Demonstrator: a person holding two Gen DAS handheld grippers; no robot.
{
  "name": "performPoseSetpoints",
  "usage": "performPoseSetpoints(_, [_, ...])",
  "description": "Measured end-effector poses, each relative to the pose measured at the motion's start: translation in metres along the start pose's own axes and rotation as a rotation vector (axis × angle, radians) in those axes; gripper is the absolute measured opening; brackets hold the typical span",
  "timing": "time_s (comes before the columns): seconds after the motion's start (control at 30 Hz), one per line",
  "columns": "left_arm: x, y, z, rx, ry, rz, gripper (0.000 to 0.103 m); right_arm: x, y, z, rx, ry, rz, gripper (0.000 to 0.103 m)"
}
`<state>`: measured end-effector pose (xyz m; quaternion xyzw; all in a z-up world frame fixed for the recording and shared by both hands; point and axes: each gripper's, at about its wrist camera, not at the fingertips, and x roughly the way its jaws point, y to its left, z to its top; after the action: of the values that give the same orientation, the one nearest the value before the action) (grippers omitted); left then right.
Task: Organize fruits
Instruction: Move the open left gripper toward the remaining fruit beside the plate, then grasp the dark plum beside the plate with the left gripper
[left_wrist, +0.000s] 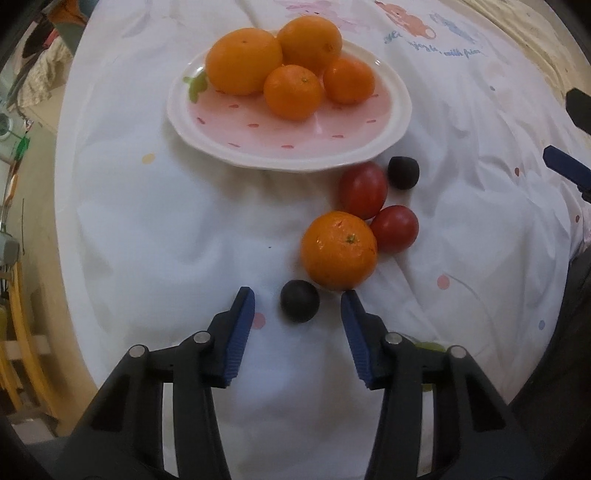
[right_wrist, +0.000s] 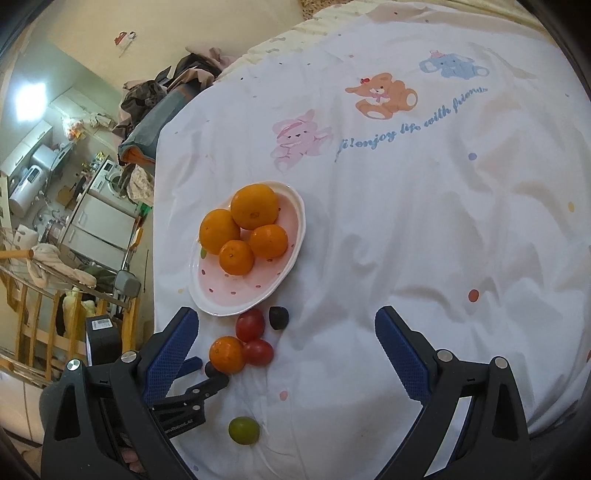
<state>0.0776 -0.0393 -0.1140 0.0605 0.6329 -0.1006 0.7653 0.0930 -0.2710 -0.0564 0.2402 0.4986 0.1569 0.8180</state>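
Note:
A pink strawberry-pattern plate (left_wrist: 295, 151) (right_wrist: 221, 299) holds several oranges (left_wrist: 243, 61) (right_wrist: 255, 206). On the white cloth near it lie a loose orange (left_wrist: 339, 250) (right_wrist: 226, 354), two red tomatoes (left_wrist: 363, 190) (right_wrist: 250, 325), and two dark plums, one far (left_wrist: 403, 172) (right_wrist: 278, 317) and one near (left_wrist: 299, 301). My left gripper (left_wrist: 297, 297) is open, low over the cloth, with the near plum between its fingertips. My right gripper (right_wrist: 286, 321) is open and empty, higher up. A green fruit (right_wrist: 243, 430) lies near the front edge.
The round table is covered by a white cloth (right_wrist: 406, 221) printed with cartoon animals. The left gripper's body (right_wrist: 184, 398) shows in the right wrist view. The table's left edge drops off to a cluttered room (right_wrist: 74, 221).

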Motion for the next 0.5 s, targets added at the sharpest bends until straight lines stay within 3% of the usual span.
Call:
performPoseSetpoints(0.03, [0.0,-0.001,0.0,0.006,0.0,0.0,0.043,0.001,-0.001,0.001,0.009,0.002,0.004,0.099])
performPoseSetpoints(0.17, [0.001,-0.006,-0.002,0.038,0.001,-0.009,0.018,0.004,-0.006,0.003,0.044,0.013,0.017,0.099])
performPoseSetpoints(0.33, [-0.006,-0.005,0.0,0.036,-0.011,-0.026,0.018,0.005,-0.008,0.003,0.054,0.019,0.026,0.099])
performPoseSetpoints(0.5, [-0.035,0.009,-0.005,-0.045,-0.068,-0.047,0.018,0.003,-0.007,0.003,0.047,0.019,0.021,0.099])
